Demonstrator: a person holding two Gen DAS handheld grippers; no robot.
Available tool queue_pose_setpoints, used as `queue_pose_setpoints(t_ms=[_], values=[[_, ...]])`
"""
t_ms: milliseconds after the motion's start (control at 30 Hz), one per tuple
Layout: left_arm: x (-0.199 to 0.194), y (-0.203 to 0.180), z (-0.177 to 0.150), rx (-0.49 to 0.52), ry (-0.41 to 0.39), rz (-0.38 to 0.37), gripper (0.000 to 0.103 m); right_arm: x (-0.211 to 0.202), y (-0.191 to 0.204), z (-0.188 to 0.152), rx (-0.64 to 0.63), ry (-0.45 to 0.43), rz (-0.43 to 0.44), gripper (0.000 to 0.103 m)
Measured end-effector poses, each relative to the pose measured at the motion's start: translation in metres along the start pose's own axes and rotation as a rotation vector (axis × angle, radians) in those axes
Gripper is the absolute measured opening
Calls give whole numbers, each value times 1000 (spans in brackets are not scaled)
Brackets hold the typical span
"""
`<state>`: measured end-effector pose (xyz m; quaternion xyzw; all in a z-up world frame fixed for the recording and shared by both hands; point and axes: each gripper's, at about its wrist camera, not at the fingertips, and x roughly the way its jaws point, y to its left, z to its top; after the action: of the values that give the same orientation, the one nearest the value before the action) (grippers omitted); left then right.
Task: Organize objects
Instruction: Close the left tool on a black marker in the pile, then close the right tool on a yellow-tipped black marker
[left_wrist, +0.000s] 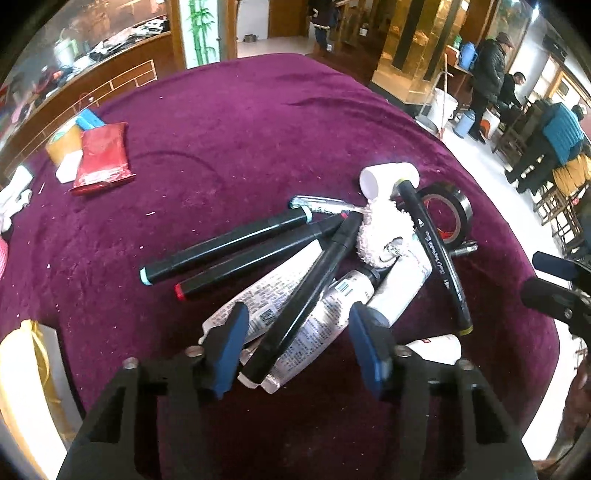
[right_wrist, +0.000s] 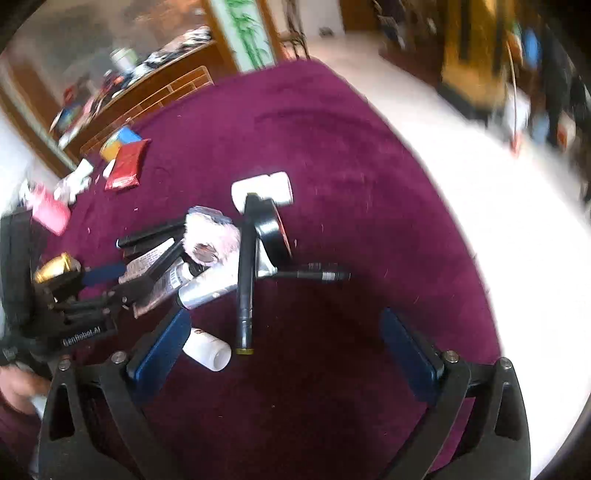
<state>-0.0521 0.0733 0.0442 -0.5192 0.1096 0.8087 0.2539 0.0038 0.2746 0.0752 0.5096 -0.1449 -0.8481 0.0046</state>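
Nothing sorted yet: I see pile (left_wrist: 332, 258) heaped just ahead of left claw (left_wrist: 297, 339), spread wide; right claw (right_wrist: 284, 347) wide, empty.

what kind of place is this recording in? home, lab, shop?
Probably a public hall or restaurant-like room, not a lab. A large round table under a purple velvet cloth, people in winter coats around wooden chairs at the far side, and a gilded pillar point that way.
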Motion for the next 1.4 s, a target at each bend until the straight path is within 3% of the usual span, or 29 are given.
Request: queue_pose_setpoints(t_ms=[167, 533, 567, 700, 1067, 1233, 1400], values=[[10, -3, -1, 54, 36, -1, 27, 15, -2, -6, -22, 48, -32, 103], [20, -12, 14, 95, 13, 66, 27, 21, -17, -6, 19, 50, -36, 103], [20, -12, 14, 89, 18, 73, 19, 20, -19, -5, 27, 51, -34, 103], [13, -11, 9, 65, 3, 37, 11, 19, -22, -3, 38, 47, -27, 103], [-46, 0, -11, -80, -87, -58, 11, 26, -8, 22, -9, 53, 68, 103], [-50, -2, -43, -137, -57, -89, 11, 37, 6, 21, -59, 78, 92, 100], [-26, -3, -74, -185, 37, -98, 11, 46, 22, 17, -118, 98, 85, 88]])
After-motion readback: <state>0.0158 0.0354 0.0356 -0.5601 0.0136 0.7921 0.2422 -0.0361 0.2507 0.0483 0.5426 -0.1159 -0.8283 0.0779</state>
